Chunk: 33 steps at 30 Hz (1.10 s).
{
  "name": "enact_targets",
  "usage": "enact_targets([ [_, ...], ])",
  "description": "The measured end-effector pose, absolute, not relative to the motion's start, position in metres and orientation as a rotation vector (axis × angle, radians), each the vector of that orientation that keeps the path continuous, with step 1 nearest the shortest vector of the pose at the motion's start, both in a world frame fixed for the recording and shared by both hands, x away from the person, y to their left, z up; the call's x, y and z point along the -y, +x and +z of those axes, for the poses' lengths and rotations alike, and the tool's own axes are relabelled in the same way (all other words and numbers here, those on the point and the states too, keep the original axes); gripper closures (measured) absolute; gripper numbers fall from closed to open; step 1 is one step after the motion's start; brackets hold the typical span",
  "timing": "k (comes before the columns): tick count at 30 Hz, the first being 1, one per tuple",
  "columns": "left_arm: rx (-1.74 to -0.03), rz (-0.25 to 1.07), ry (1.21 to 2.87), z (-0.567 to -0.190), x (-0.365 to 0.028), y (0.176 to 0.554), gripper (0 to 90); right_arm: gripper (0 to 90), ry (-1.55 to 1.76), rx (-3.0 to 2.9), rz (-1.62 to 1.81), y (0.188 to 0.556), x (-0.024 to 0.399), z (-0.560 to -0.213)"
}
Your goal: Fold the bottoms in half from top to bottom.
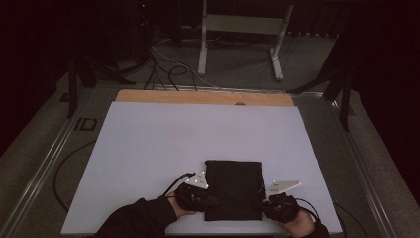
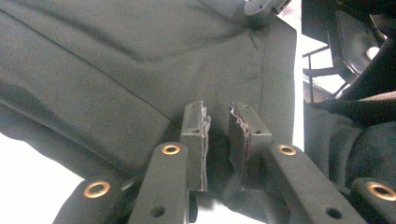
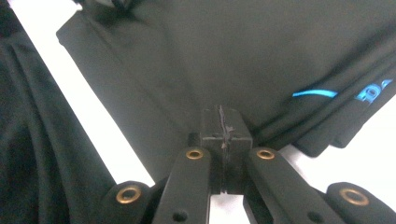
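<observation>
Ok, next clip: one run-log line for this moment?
item: folded black fabric garment on white table | left gripper: jaws slightly apart over its edge | right gripper: shut at its opposite edge

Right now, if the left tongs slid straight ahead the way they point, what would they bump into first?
The black cloth. The left tongs already sit at its edge with a small gap between them, pointing across it. Farther along that line are the right tongs at the cloth's other side, though depth is hard to judge.

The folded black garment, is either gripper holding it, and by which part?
Right gripper pinches the folded black garment at its near right edge; left gripper stands slightly apart over the left edge.
</observation>
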<state>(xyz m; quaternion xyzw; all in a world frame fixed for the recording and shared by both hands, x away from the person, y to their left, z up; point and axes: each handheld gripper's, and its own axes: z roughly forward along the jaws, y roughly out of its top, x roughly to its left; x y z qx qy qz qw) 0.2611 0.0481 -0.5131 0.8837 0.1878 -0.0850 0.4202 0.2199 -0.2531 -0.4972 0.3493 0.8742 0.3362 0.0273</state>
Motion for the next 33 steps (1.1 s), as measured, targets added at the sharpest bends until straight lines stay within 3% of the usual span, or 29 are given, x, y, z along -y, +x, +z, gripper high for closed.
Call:
enact_targets([
  [12, -0.444, -0.179, 2.222, -0.503, -0.047, 0.259, 49.9, 62.1, 1.076, -2.591, 1.170, 0.222, 0.254, -0.490],
  [20, -0.460, -0.148, 2.211, -0.497, -0.047, 0.260, 25.2, 42.0, 1.096, -2.503, 1.254, 0.226, 0.256, -0.486],
  [25, -0.454, -0.173, 2.189, -0.495, -0.050, 0.262, 15.2, 29.1, 1.095, -2.481, 1.261, 0.229, 0.253, -0.486],
  [30, -0.477, -0.140, 2.146, -0.491, -0.053, 0.264, 13.2, 14.7, 1.071, -2.482, 1.298, 0.228, 0.252, -0.484],
  [33, -0.483, -0.130, 2.137, -0.488, -0.056, 0.266, 5.0, 13.5, 1.067, -2.467, 1.325, 0.228, 0.252, -0.481],
])
